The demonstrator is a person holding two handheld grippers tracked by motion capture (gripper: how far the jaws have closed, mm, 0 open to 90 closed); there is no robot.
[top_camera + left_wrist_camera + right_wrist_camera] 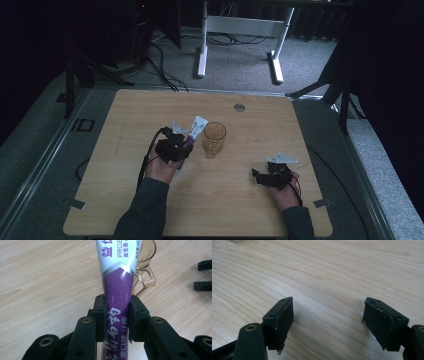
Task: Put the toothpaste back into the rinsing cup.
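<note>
A purple and white toothpaste tube [119, 282] stands clamped between the pads of my left gripper [117, 315], its white end pointing away. In the high view the same tube [196, 129] slants up from the left gripper [180, 142] toward an amber glass cup [214, 139] just to its right. Behind the tube, the left gripper view catches the cup [145, 272]. My right gripper [257, 175] rests low over the table at the right, open, with bare wood between its pads [282, 320].
The wooden table [150, 210] has a small round grommet [239, 107] near its far edge. Beyond the table stand a white desk frame [240, 30] and cables on grey carpet. Dark stands flank both sides.
</note>
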